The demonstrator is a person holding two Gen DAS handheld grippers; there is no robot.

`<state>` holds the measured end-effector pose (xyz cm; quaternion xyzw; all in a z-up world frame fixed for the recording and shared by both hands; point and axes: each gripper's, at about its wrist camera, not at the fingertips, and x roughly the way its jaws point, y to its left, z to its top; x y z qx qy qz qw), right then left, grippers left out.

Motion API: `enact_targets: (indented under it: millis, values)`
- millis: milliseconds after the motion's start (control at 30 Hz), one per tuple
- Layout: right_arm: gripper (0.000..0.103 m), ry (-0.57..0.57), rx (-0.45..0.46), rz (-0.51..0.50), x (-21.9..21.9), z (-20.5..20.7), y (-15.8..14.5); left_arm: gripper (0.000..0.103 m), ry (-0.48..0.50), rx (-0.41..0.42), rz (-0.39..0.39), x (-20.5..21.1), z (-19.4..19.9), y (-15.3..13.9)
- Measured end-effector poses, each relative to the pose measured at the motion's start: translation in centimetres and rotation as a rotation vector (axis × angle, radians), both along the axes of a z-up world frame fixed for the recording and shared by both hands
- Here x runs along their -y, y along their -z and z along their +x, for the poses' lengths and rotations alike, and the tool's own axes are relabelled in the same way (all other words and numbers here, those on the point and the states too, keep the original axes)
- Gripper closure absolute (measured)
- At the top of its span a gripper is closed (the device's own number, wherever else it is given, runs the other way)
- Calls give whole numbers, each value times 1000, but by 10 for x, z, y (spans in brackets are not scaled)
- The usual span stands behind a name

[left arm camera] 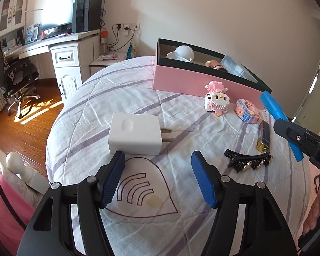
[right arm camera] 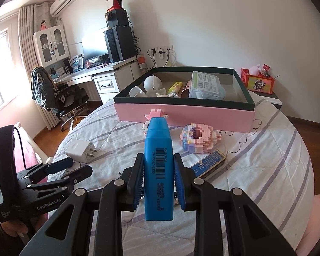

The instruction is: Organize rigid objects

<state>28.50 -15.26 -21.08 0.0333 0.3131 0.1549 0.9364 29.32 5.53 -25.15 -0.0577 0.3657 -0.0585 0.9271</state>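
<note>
"GenRobot.AI" lettering on left gripper (right arm camera: 74, 166)

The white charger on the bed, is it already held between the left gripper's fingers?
No, the white charger lies on the bed beyond the open left gripper.

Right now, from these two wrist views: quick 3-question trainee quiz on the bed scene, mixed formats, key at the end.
1. True or false: the right hand-held gripper is shut on the blue highlighter.
2. Which item lies nearest the open left hand-held gripper? A) white charger B) black hair clip C) pink box
3. Fill in: the two brick-built toys, the pink-and-white figure and the pastel one, stand on the bed just in front of the ____.

Key: 1 true; 2 A; 3 pink box
</note>
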Motion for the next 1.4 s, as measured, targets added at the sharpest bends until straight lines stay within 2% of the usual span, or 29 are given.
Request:
enact_targets:
  millis: [100,233,300,400,667,833,900,1000,1067,1133,1167,1200,1333,1367,1400]
  values:
    - [76,-1,-4,0,1,1,1,37,-28,-11,31,2,13,0]
    - [76,-1,-10,-3,2,4,3,38,-34,-69,103,11,33,0]
    - [76,0,-13,-2,2,6,3,55,-35,-72,125,14,40,-1]
    - [76,3,-19,0,2,8,5,70,-18,-72,132,17,46,-1]
    - [76,5,-9,-4,2,9,3,73,38,-23,113,35,36,-13]
    - [76,8,6,-3,6,10,-3,74,69,26,98,43,25,-31]
    - [76,8,6,-3,7,11,-4,89,96,25,79,44,26,-35]
    - [76,7,-5,0,8,13,-3,88,89,-23,112,49,32,-22]
    - [76,10,-6,2,9,13,-2,86,84,-48,96,46,33,-15]
    - [76,9,-9,3,8,11,0,68,78,-45,94,46,35,-14]
    - [76,10,-11,2,8,12,1,49,73,-36,109,47,36,-15]
    - [76,9,-17,3,9,12,2,41,66,-26,128,48,38,-16]
    - [76,12,-24,4,10,14,4,41,93,-63,154,56,53,-11]
    - [76,14,-25,4,11,15,5,49,109,-87,153,58,57,-8]
    - [76,15,-27,6,11,16,5,62,119,-105,154,60,61,-6]
